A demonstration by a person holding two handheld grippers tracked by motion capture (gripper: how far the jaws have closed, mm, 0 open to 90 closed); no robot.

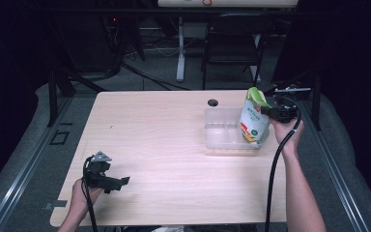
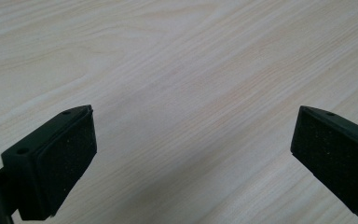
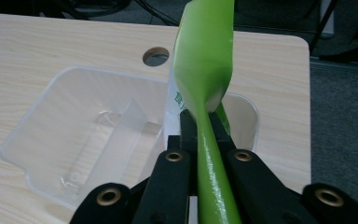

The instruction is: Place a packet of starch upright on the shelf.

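Note:
A green and white snack pouch (image 1: pixel 255 116) stands tilted over the right end of a clear plastic tray (image 1: pixel 222 137) on the wooden table. My right gripper (image 1: pixel 272 112) is shut on the pouch's green top edge (image 3: pixel 205 70), with the jaws pressed tight on either side of it. In the right gripper view the tray (image 3: pixel 51 140) lies below and to the left, holding nothing else. My left gripper (image 1: pixel 118 182) rests low near the table's front left corner, its jaws wide apart with bare wood between the pads (image 2: pixel 67 158).
A round cable hole (image 1: pixel 213 102) sits in the table just behind the tray. A dark folding chair (image 1: pixel 232 43) and a white desk leg (image 1: pixel 180 48) stand beyond the far edge. Dark floor drops off close to the table's right edge (image 3: pixel 307 116).

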